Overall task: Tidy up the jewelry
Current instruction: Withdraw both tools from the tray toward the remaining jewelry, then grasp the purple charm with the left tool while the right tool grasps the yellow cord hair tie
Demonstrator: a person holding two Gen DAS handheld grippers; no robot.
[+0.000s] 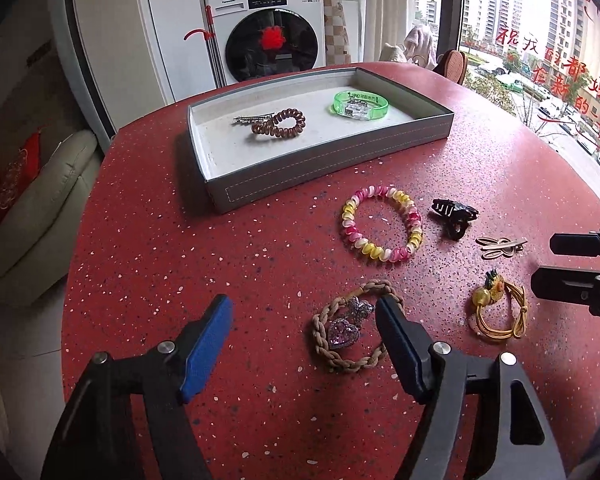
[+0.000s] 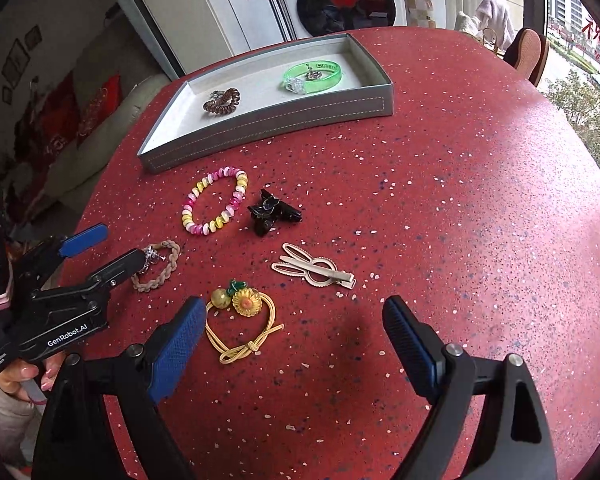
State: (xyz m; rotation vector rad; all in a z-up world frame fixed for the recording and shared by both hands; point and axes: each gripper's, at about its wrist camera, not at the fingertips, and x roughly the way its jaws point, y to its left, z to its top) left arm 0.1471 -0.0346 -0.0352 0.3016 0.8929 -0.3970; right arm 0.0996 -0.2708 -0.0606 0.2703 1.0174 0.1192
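Loose jewelry lies on the red speckled table (image 1: 180, 280). My left gripper (image 1: 304, 308) stands open over a braided beige hair tie with a heart charm (image 1: 352, 328), whose left part lies between the fingers; nothing is gripped. My right gripper (image 2: 294, 304) is open just right of a yellow hair tie with a sunflower (image 2: 240, 320), and its left finger (image 2: 180, 344) overlaps the tie's edge. Farther off lie a rabbit-shaped clip (image 2: 312, 270), a black claw clip (image 2: 272, 212) and a pink-and-yellow bead bracelet (image 2: 216, 204). The grey tray (image 2: 260, 128) holds a green bangle (image 2: 312, 76) and a brown spiral tie (image 2: 222, 100).
The tray sits at the table's far side, in front of a washing machine (image 1: 268, 40). A beige sofa (image 1: 40, 216) is beyond the left table edge and a window (image 1: 540, 60) on the right. A hand (image 2: 24, 372) grips the left gripper's handle.
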